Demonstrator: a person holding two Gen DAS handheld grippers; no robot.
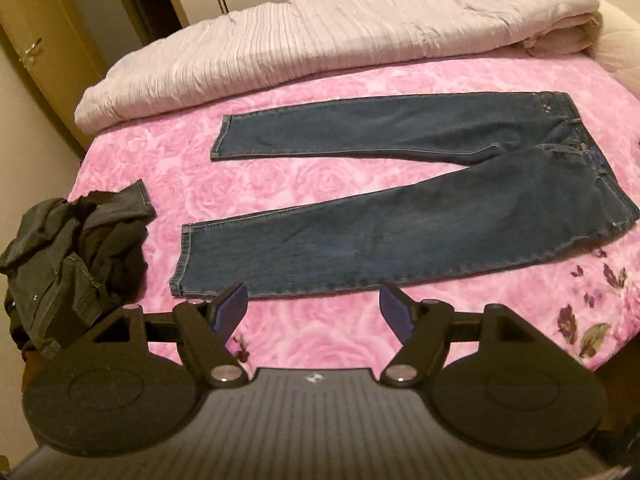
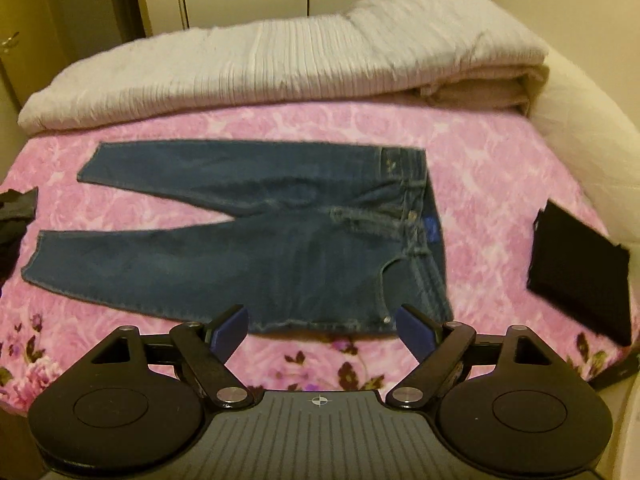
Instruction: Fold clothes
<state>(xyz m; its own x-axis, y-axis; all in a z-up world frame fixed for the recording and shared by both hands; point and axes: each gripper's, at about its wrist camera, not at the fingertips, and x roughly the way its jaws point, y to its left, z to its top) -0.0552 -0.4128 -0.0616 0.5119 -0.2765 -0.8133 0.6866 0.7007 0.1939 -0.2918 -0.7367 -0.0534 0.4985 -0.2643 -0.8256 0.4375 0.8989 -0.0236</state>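
A pair of blue jeans (image 1: 400, 208) lies flat on the pink floral bedspread (image 1: 304, 188), legs spread apart and pointing left, waistband at the right. The jeans also show in the right wrist view (image 2: 248, 240). My left gripper (image 1: 312, 304) is open and empty, just in front of the near leg's lower edge. My right gripper (image 2: 320, 324) is open and empty, just in front of the near hip edge by the waistband. A crumpled pile of dark clothes (image 1: 72, 256) sits at the bed's left edge.
A rolled white quilt (image 1: 320, 44) lies along the far side of the bed. A folded black garment (image 2: 580, 276) lies at the right of the bedspread (image 2: 480, 184). Wardrobe doors (image 1: 36, 40) stand at the left.
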